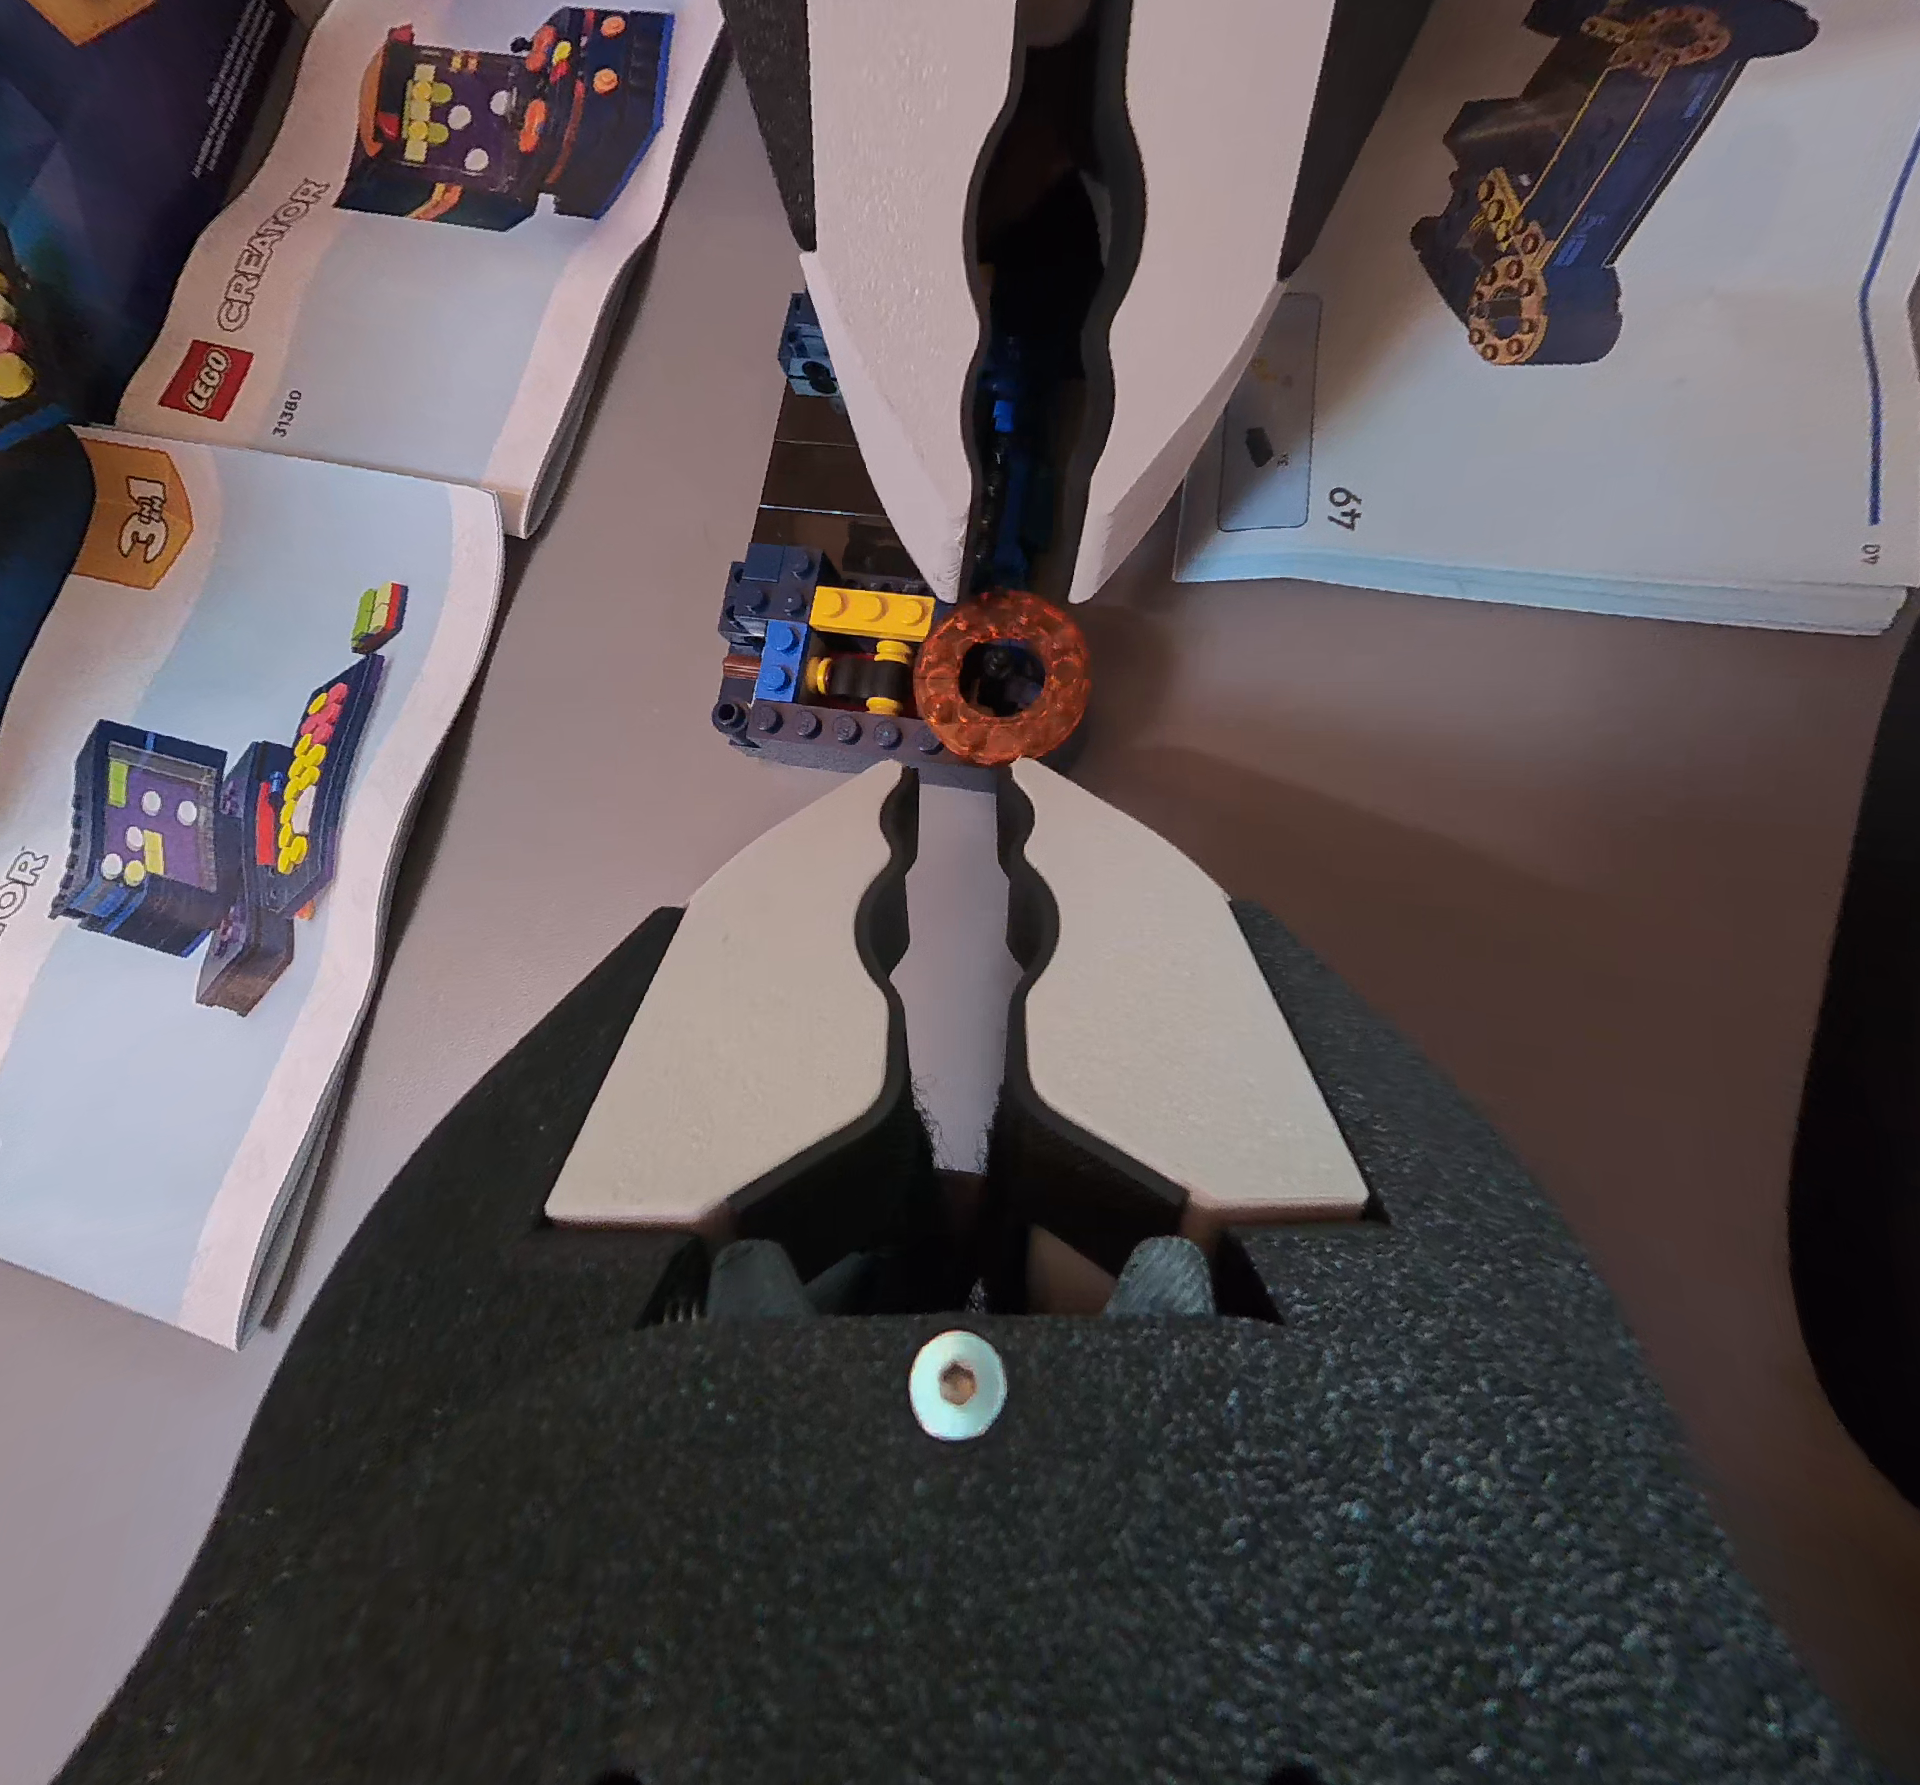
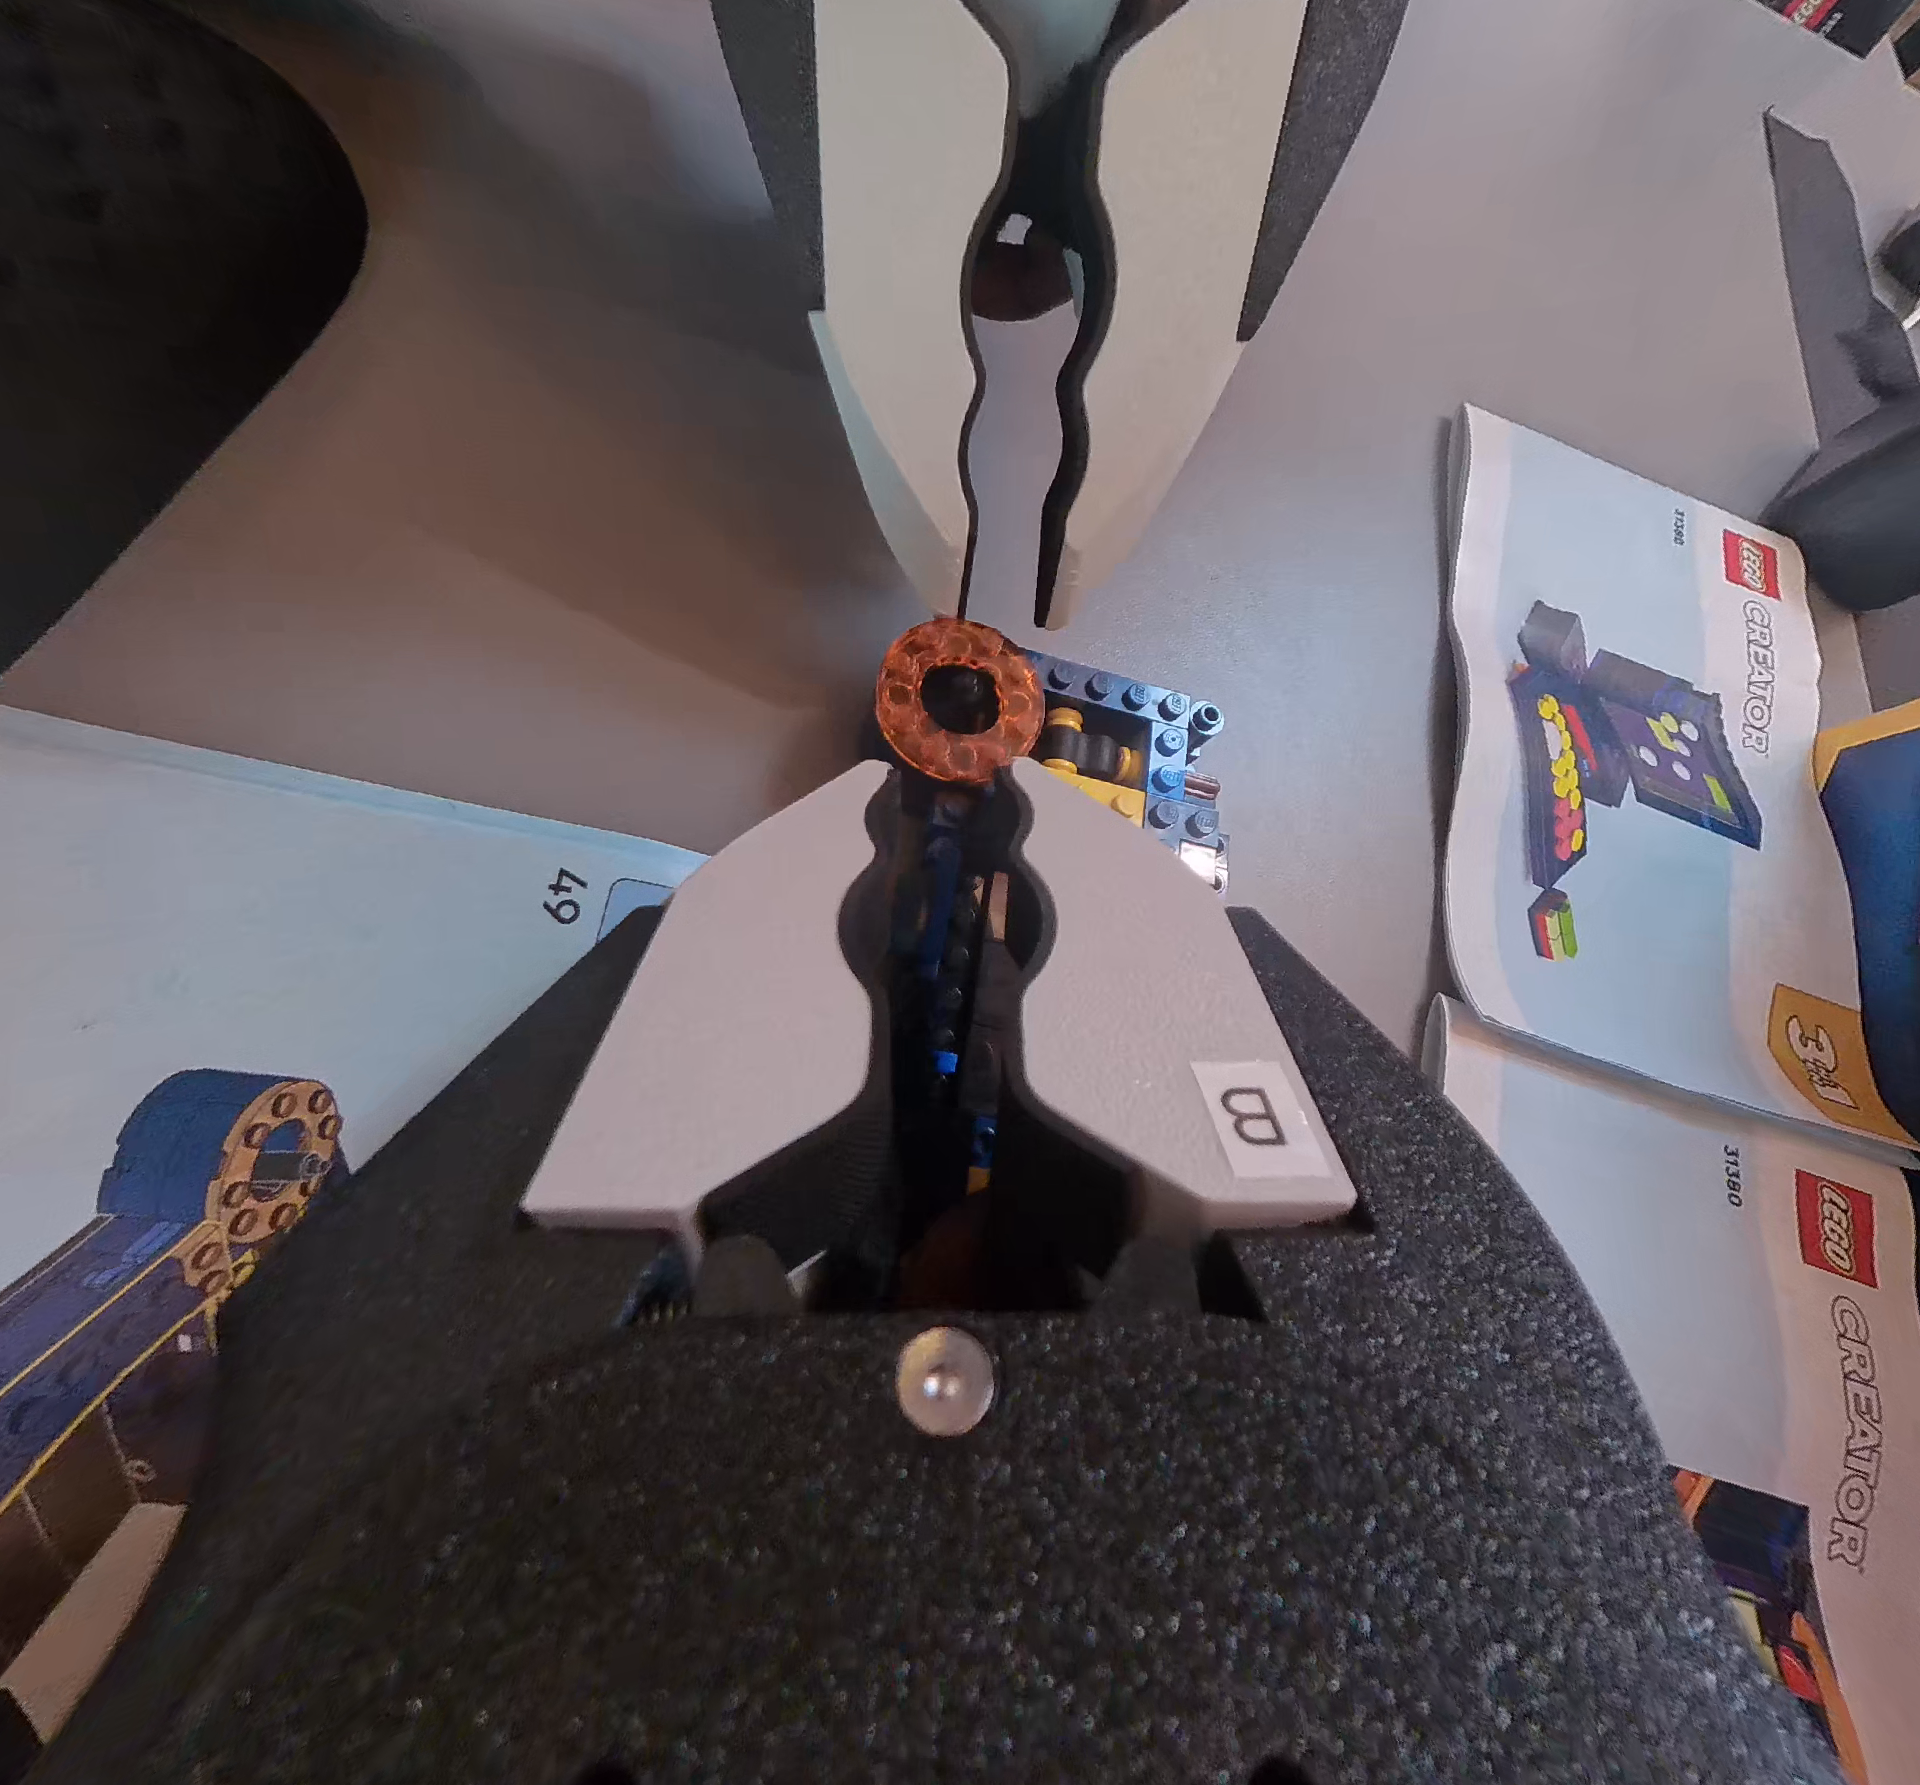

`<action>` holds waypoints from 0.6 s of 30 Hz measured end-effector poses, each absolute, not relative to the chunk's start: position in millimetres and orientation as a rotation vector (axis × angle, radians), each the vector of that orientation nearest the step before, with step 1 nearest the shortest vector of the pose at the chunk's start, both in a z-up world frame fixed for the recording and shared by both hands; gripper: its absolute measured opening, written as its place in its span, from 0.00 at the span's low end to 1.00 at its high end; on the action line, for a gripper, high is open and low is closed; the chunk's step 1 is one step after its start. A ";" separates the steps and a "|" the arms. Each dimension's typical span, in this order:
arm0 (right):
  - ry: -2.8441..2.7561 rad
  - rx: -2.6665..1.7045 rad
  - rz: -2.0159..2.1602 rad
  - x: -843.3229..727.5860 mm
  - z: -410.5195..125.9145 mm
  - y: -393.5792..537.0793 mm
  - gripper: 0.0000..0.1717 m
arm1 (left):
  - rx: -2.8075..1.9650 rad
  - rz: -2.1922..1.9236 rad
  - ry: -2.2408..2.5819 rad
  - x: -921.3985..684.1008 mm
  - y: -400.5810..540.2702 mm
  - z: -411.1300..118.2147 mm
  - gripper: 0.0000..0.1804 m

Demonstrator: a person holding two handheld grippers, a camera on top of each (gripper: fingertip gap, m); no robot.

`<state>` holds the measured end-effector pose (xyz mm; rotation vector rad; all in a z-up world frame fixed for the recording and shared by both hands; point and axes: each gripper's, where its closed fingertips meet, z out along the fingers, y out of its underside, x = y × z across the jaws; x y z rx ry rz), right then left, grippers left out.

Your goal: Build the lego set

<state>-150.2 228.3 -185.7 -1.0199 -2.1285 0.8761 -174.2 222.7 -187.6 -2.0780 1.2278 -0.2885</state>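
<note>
At twelve o'clock off the narrowly parted, empty left gripper [image 1: 956,771], the right gripper [image 2: 945,774] clamps a brick model [image 1: 831,727] with an orange ring [image 1: 1003,675]; likely light, stiff, snap-apart, best held by its dark body.

A pale grey table [image 1: 623,655] fills both views, warm-tinted and shadowed toward 3 o'clock in the left wrist view. 2 closed booklets [image 1: 416,208] lie at 10 o'clock, an open booklet [image 1: 1558,281] at 2 o'clock. A dark rounded shape [image 2: 135,260] sits at 10 o'clock in the right wrist view.
</note>
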 end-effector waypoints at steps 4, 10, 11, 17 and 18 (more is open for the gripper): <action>-2.126 -1.020 0.877 -149.6 -184.9 229.0 0.10 | -2.076 -0.298 1.221 -176.4 220.8 -185.0 0.09; -2.105 -1.023 0.881 -151.2 -182.5 230.5 0.10 | -2.025 -0.386 1.211 -166.6 216.8 -175.6 0.11; -2.108 -1.023 0.879 -151.3 -183.3 230.0 0.10 | -2.027 -0.380 1.220 -165.3 217.0 -176.7 0.11; -2.021 -1.008 0.901 -157.7 -173.1 232.5 0.04 | -1.993 -0.380 1.210 -157.5 221.3 -173.5 0.07; -2.015 -1.008 0.902 -158.6 -172.6 232.4 0.03 | -1.997 -0.380 1.206 -157.6 221.8 -174.3 0.07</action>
